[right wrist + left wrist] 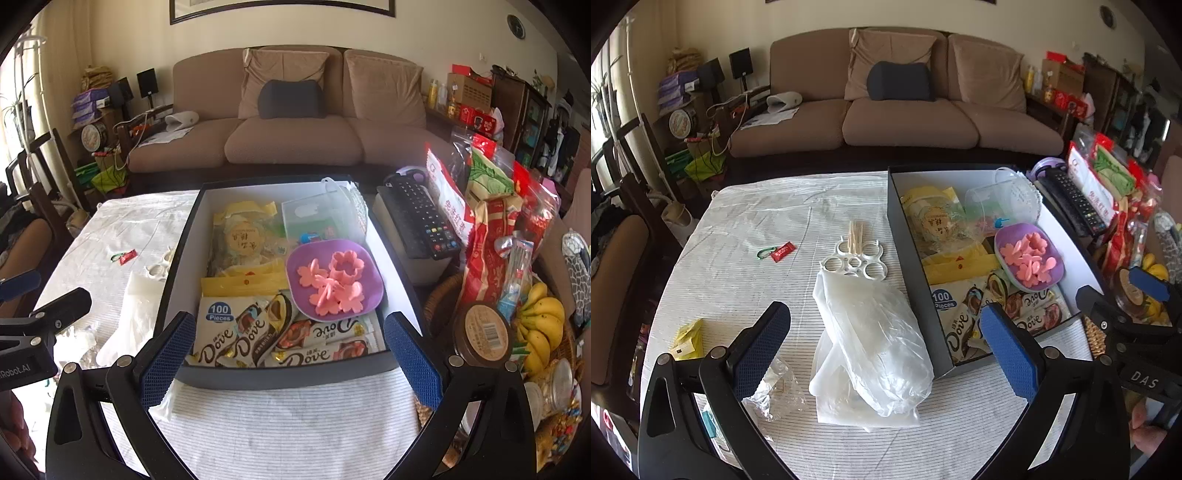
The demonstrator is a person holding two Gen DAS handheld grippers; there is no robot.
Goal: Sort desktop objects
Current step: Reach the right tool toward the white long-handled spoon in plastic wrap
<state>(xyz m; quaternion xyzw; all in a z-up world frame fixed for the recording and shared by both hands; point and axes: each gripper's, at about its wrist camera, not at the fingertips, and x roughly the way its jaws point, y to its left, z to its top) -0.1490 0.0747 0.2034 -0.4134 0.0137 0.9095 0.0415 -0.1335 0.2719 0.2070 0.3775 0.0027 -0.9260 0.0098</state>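
Observation:
A dark box point(912, 273) point(280, 376) holds Dove packets point(236, 339), yellow packets point(240, 232) and a purple dish of pink flower shapes point(1030, 258) point(334, 284). On the striped cloth lie a white plastic bag point(871, 343), a white ring holder point(855, 260) with wooden sticks point(855, 232), a red tag on a green clip point(781, 252), a yellow packet point(689, 338) and a clear wrapper point(772, 391). My left gripper point(886, 345) is open above the bag. My right gripper point(288, 354) is open over the box's near wall.
A black remote point(421, 218) lies on a grey box right of the dark box. Snack bags point(491, 221), bananas point(543, 325) and a brown-lidded jar point(484, 334) crowd the right side. A sofa point(295, 140) stands behind the table.

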